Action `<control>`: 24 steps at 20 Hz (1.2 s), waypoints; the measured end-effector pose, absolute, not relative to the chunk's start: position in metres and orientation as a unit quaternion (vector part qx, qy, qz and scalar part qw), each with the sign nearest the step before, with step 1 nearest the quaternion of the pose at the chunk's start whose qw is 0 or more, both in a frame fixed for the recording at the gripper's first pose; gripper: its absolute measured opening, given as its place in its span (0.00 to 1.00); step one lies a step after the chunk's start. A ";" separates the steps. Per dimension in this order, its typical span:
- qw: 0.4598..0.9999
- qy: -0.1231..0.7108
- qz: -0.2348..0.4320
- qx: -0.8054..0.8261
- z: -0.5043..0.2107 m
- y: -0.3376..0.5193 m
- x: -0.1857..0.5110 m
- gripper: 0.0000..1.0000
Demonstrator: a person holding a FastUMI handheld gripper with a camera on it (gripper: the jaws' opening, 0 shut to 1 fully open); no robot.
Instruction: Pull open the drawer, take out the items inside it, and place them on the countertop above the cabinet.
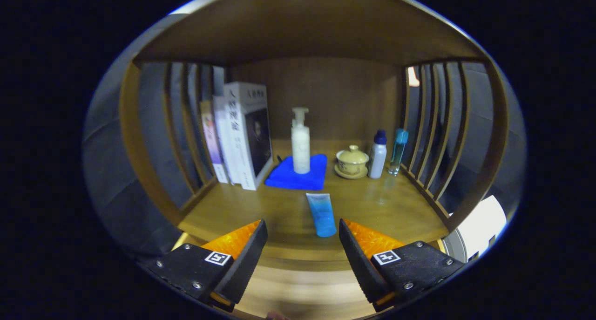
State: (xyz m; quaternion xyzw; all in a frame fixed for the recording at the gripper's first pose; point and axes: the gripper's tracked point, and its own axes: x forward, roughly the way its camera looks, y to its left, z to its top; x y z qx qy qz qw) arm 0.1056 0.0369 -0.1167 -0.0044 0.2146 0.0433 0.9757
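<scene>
A blue tube [321, 214] lies flat on the wooden countertop [386, 208], just ahead of my fingers and slightly nearer the right one. My gripper [303, 238] is open, with a wide gap between its black and orange fingers [242, 255] and nothing held. The fingertips hover at the countertop's front edge. Beyond the tube stands a white pump bottle [300, 143] on a folded blue cloth [298, 173]. The drawer is out of sight below the fingers.
Upright books [242, 133] lean against the left slatted side. A lidded beige cup on a saucer [352, 161], a white bottle with a blue cap [378, 154] and a slim blue bottle [398, 150] stand by the right slats. A wooden shelf [298, 26] roofs the niche.
</scene>
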 end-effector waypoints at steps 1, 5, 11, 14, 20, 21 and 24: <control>0.980 0.193 0.045 -0.009 -0.105 0.039 0.088 0.95; 0.993 0.114 0.026 -0.013 -0.080 0.037 0.029 0.95; 0.998 0.042 0.044 0.018 -0.083 0.037 -0.054 0.95; 0.998 0.032 0.039 0.028 -0.099 0.035 -0.086 0.95; 0.998 0.037 0.051 -0.020 -0.146 0.048 -0.131 0.94; 0.997 0.039 0.053 -0.028 -0.155 0.052 -0.135 0.94; 0.997 0.046 0.040 -0.056 -0.176 0.050 -0.143 0.95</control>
